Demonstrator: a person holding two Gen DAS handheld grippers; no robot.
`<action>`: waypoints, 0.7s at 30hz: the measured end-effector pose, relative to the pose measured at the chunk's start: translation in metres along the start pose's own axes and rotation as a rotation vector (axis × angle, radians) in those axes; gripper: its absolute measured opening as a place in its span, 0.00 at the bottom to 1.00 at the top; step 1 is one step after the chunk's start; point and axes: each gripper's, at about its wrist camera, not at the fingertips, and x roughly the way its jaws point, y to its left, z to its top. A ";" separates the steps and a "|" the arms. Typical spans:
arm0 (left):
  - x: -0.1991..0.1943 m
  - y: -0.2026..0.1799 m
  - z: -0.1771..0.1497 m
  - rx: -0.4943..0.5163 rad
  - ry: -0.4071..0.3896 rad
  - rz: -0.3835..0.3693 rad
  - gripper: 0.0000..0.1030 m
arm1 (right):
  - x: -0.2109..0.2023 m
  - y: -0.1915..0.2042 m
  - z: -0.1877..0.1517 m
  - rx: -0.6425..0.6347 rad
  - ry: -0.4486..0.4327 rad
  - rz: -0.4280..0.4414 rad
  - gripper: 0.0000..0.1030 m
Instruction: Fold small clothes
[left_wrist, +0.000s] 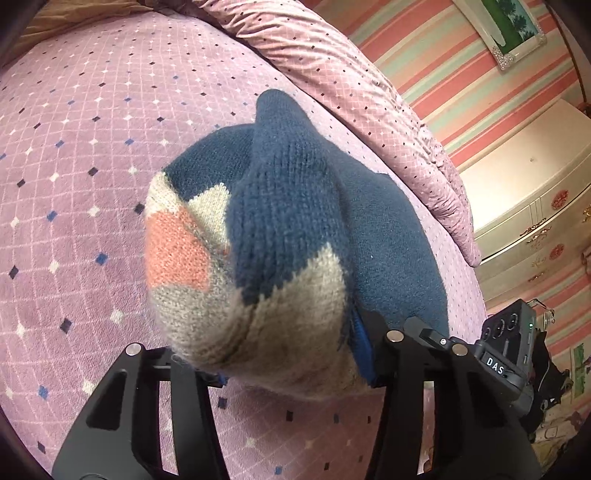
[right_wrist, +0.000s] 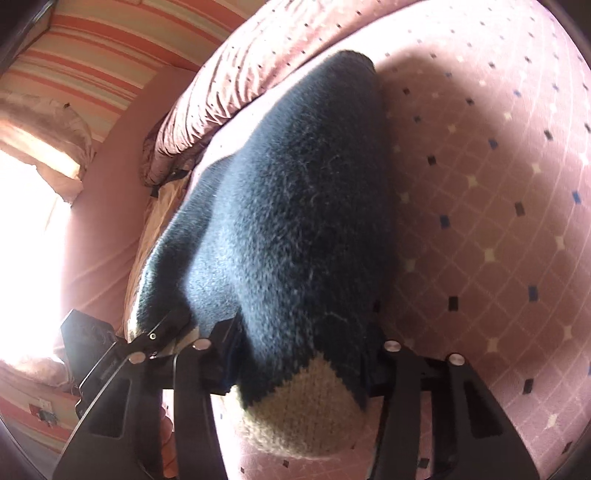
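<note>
Knit garment (left_wrist: 280, 221) on pink bedspread (left_wrist: 92, 147)

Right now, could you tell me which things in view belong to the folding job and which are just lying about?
Part of the job:
- knitted sweater, navy with cream and coral patches
- left gripper, jaws around its edge
- right gripper, likewise
- bedspread it lies on

Just lying about:
- rumpled quilt
- white dresser
- framed picture

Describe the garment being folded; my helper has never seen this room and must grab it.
Start at the pink bedspread with its small diamond dots. Near the rumpled quilt along its edge lies a knitted sweater, its near end between both grippers. It is the only dark blue thing there, with cream and coral diamond patches.
</note>
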 end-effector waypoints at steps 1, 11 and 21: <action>-0.001 -0.001 -0.001 0.007 -0.002 0.001 0.46 | -0.003 0.002 -0.001 -0.008 -0.007 -0.002 0.44; -0.007 -0.027 0.001 0.079 -0.019 -0.059 0.43 | -0.053 0.016 0.009 -0.107 -0.097 0.010 0.39; 0.024 -0.129 -0.061 0.136 0.037 -0.200 0.43 | -0.187 -0.036 0.012 -0.167 -0.209 -0.070 0.39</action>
